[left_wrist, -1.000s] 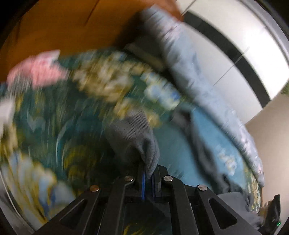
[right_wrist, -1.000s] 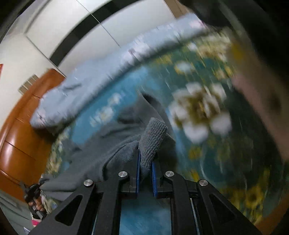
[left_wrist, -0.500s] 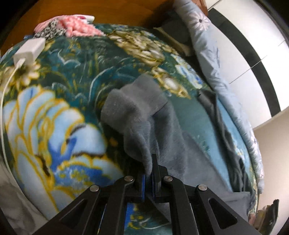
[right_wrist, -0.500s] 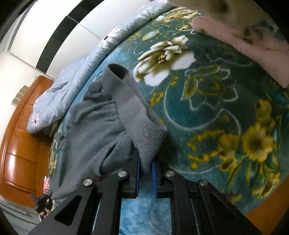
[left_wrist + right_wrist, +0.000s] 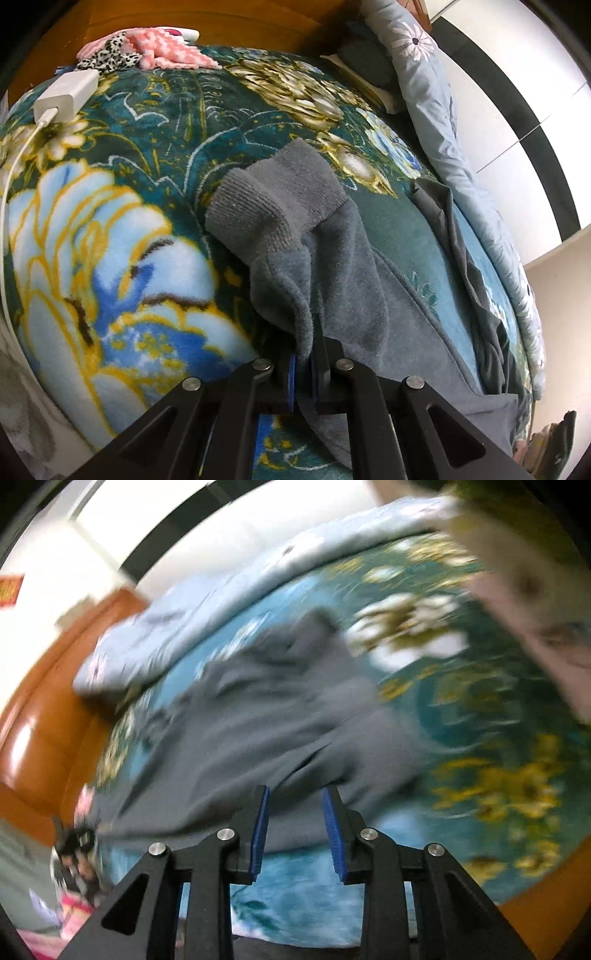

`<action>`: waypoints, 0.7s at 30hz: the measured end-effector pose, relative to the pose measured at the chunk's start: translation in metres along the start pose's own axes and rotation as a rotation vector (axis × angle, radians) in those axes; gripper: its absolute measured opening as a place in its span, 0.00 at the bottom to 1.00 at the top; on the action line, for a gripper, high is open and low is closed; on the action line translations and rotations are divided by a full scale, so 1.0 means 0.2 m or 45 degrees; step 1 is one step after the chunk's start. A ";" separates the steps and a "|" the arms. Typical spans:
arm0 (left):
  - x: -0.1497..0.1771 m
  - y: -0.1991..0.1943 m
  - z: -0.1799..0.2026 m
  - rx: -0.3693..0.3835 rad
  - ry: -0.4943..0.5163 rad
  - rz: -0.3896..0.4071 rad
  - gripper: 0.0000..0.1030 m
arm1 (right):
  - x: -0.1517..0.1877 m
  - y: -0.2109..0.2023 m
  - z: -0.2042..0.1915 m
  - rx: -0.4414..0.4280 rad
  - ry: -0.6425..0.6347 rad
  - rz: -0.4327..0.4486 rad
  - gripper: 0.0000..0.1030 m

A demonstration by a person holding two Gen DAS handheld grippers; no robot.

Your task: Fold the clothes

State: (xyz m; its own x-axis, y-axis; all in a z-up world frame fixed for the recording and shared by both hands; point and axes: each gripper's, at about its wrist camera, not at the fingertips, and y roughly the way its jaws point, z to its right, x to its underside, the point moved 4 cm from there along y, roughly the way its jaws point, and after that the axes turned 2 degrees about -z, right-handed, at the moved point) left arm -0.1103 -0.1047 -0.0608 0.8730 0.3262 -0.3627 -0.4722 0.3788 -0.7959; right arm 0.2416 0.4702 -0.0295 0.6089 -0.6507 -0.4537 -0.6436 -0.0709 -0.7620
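Note:
A grey fleece garment (image 5: 332, 266) lies spread on a teal floral blanket (image 5: 110, 236) covering the bed. Its ribbed cuff (image 5: 273, 206) is folded over near the middle of the left wrist view. My left gripper (image 5: 303, 363) is shut on a fold of the grey fabric just below that cuff. In the blurred right wrist view the same garment (image 5: 258, 723) lies flat in front of my right gripper (image 5: 295, 805), whose blue-padded jaws stand apart and empty just above the cloth.
A white charger with cable (image 5: 66, 92) and a pink and leopard-print cloth (image 5: 147, 55) lie at the blanket's far edge. A light blue floral duvet (image 5: 436, 110) runs along the right. A wooden headboard (image 5: 40, 716) and pale pink cloth (image 5: 535, 627) flank the right view.
My right gripper has opened and let go of the grey cuff, and it is moving, blurring its view. My left gripper still holds the fabric and has barely moved.

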 end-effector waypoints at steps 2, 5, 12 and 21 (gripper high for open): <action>0.00 -0.01 0.00 0.001 0.006 -0.001 0.07 | 0.01 0.09 -0.06 -0.007 -0.060 -0.057 0.29; 0.01 -0.01 -0.02 0.010 -0.007 -0.008 0.07 | 0.01 0.17 -0.11 0.014 -0.142 -0.097 0.29; 0.01 0.00 -0.01 -0.015 -0.004 -0.006 0.07 | -0.04 0.23 -0.14 0.054 -0.241 -0.108 0.36; 0.00 0.00 0.00 -0.023 -0.007 -0.005 0.07 | -0.05 0.19 -0.26 -0.095 -0.290 -0.029 0.08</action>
State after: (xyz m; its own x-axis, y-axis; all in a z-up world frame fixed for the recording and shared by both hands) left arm -0.1108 -0.1054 -0.0605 0.8742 0.3293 -0.3569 -0.4664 0.3646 -0.8059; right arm 0.1876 0.4348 -0.0310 0.7071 -0.4615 -0.5358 -0.6559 -0.1450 -0.7408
